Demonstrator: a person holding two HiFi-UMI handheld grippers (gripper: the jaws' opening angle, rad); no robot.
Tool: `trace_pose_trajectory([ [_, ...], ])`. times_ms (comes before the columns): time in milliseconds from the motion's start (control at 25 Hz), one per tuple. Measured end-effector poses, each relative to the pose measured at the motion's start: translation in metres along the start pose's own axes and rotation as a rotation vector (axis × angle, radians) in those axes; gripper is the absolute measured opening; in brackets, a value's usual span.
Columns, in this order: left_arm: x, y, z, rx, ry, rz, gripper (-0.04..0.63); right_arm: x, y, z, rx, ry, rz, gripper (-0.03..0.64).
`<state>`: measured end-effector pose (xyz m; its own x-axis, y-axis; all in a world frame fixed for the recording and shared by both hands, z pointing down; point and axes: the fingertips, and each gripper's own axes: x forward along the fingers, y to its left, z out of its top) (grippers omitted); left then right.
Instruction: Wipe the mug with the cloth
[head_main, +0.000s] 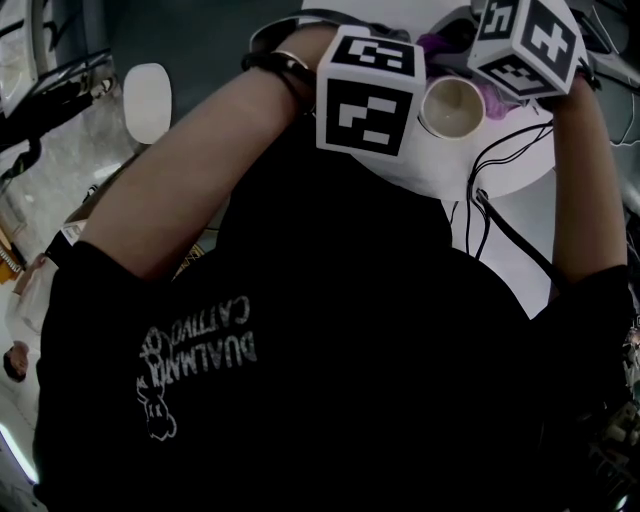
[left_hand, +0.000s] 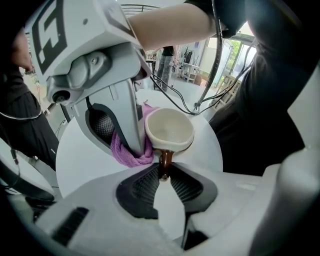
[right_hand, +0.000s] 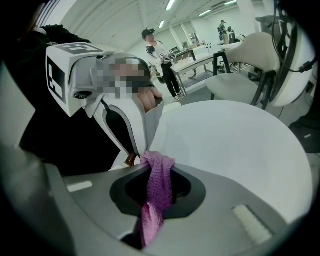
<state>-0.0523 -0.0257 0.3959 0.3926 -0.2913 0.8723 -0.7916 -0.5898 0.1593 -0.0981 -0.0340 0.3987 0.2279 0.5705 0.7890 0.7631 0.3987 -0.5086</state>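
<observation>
Pinching mug handle (left_hand: 165, 161) with left tongs (left_hand: 164, 175), cloth (right_hand: 160, 192) with right tongs (right_hand: 156, 171).

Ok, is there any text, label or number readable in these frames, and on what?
"CATTIVO", tentatively: white print, upside down, on the person's black T-shirt; the line beside it is too distorted to read.
Left black-and-white marker cube, right black-and-white marker cube: square patterns only, no letters.

Cream mug (left_hand: 169, 129) against purple knitted cloth (right_hand: 160, 185).
Mug upright, brown handle pinched in the left tool (left_hand: 164, 175); cloth, clamped in the right tool (right_hand: 157, 172), touches its outer wall.
</observation>
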Motion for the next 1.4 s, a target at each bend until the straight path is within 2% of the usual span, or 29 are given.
trace_pose_trajectory([
  [360, 0.001, 0.000, 0.002, 0.018, 0.006, -0.003, 0.074, 0.012, -0.010, -0.007, 0.004, 0.039, -0.054, 0.023],
  [520, 0.004, 0.003, 0.004, 0.025, 0.018, 0.001, 0.074, 0.013, -0.018, -0.014, 0.071, 0.016, -0.091, 0.026],
  [680, 0.004, 0.007, 0.005, 0.020, 0.022, 0.004, 0.075, 0.009, -0.024, -0.017, 0.170, -0.056, -0.091, 0.032],
  [880, 0.005, 0.004, 0.006, 0.017, 0.033, 0.020, 0.077, 0.004, -0.024, -0.021, 0.288, -0.203, -0.065, 0.034],
  [1040, 0.012, 0.006, 0.012, 0.016, 0.045, 0.026, 0.077, -0.002, -0.028, -0.028, 0.306, -0.304, -0.063, 0.034],
  [1400, 0.026, 0.008, 0.009, 0.010, 0.071, 0.031, 0.077, -0.003, -0.036, -0.047, 0.373, -0.398, -0.094, 0.034],
])
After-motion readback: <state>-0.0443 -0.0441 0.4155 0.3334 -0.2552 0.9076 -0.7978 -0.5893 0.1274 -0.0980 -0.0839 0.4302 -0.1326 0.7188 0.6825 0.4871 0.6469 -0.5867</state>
